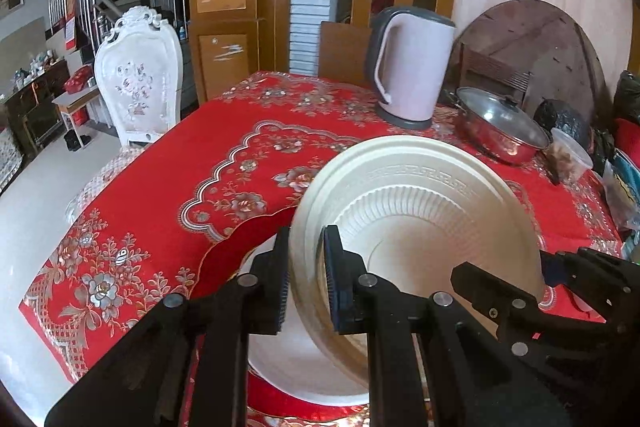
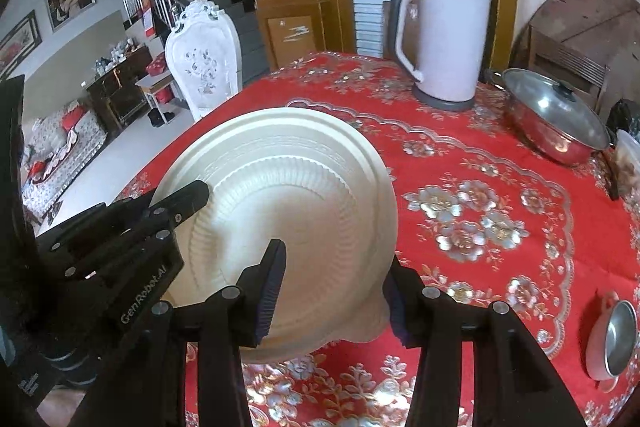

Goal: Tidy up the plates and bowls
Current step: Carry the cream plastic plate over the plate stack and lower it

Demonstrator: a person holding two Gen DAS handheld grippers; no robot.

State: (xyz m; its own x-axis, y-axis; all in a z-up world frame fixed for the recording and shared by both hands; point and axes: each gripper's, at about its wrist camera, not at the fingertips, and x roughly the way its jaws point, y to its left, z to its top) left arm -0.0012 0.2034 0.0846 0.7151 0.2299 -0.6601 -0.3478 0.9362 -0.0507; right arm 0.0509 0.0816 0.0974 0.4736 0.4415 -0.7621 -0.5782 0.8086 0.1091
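Cream plate (image 1: 420, 211) held tilted above the red-clothed desk (image 1: 168, 187), in front of the kettle (image 1: 412, 67). Left gripper (image 1: 306, 279) clamped on plate's left rim. Right gripper (image 2: 334, 291) straddles the opposite rim, jaws apart, not pinching. Another white plate (image 1: 288, 367) lies flat on the desk underneath.

My left hand-held gripper (image 1: 306, 279) pinching the bowl's (image 1: 416, 211) left rim above the tabletop (image 1: 168, 187), kettle (image 1: 412, 67) behind it, pot (image 1: 500, 127) right of kettle, chair (image 1: 140, 75) far left.
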